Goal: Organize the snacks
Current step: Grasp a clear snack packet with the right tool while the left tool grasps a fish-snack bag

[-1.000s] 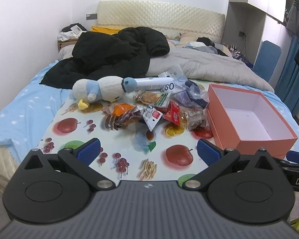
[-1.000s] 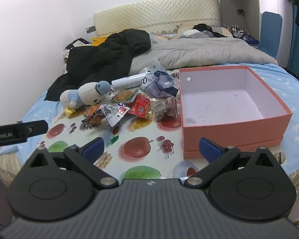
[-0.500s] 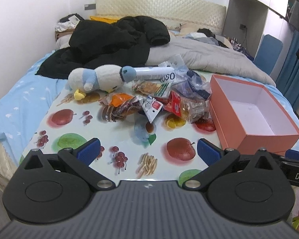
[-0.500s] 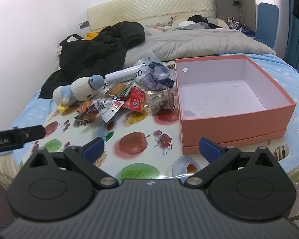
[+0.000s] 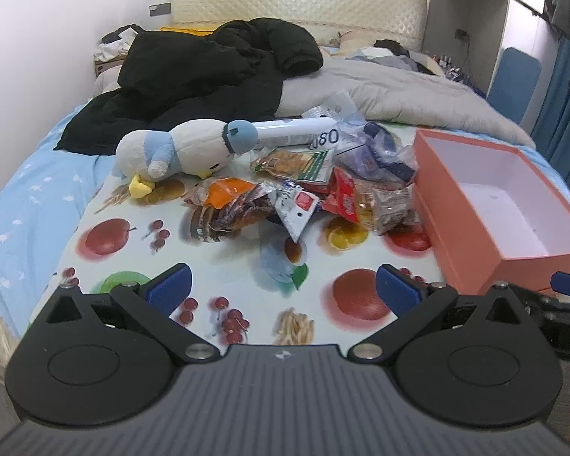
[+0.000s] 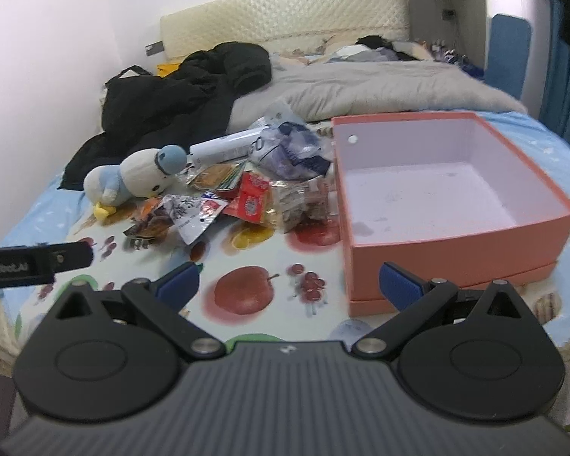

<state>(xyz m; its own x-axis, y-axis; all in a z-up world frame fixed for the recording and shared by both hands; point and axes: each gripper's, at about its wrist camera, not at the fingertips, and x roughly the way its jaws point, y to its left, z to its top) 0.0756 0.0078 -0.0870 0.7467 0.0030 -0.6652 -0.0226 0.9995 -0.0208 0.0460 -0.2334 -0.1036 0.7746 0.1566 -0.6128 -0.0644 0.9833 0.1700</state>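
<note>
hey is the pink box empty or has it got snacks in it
Empty. The box shows only its bare pale floor; the snacks lie piled beside it.

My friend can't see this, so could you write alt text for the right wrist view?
An open gripper hovers over a fruit-print cloth on a bed, facing a snack pile, a stuffed penguin and an empty pink box.

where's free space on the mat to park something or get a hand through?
Free: the near strip of the fruit-print mat between both open grippers and the snack pile; the empty pink box. Crowded: the mat's far half, with snacks touching the box's left wall and the plush toy at their left, black coat behind.
</note>
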